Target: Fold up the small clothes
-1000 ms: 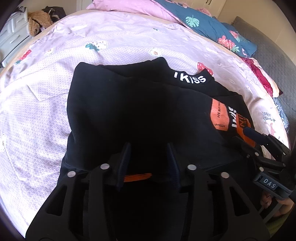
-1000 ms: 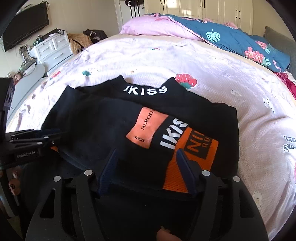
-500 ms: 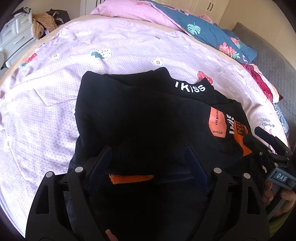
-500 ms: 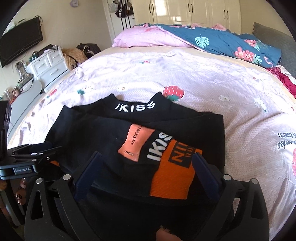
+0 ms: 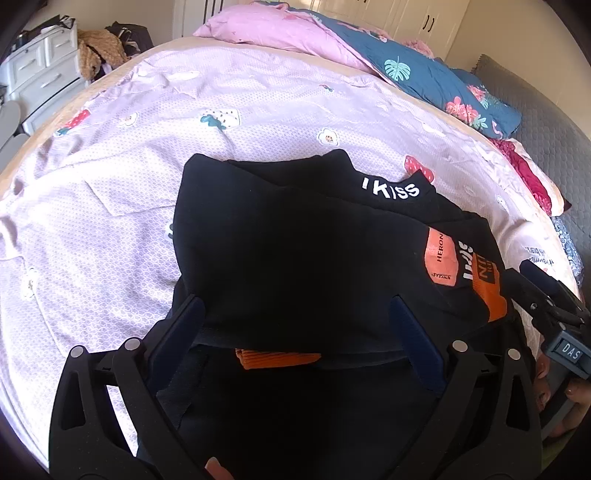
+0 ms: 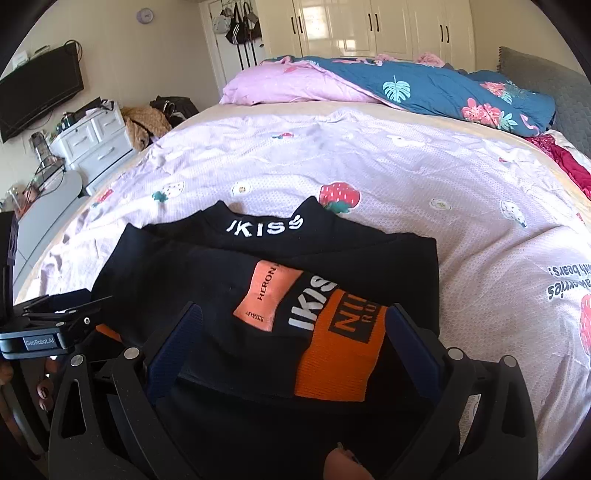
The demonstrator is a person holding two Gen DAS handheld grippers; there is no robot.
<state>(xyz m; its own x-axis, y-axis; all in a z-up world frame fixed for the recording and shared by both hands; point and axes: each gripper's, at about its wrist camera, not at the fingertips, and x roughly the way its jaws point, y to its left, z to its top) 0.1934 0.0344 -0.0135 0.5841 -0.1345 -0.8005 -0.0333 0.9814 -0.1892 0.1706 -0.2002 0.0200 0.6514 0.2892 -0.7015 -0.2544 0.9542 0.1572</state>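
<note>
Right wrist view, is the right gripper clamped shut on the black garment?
No, the right gripper stands wide open, its fingers apart on either side of the folded black garment without pinching it.

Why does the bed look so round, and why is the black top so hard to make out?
Both views: the fisheye lens bows the bed and darkens the corners. Left wrist view: the black top sinks into featureless shadow. Right wrist view: sunlight shows its folds and shines off the wardrobe doors.
</note>
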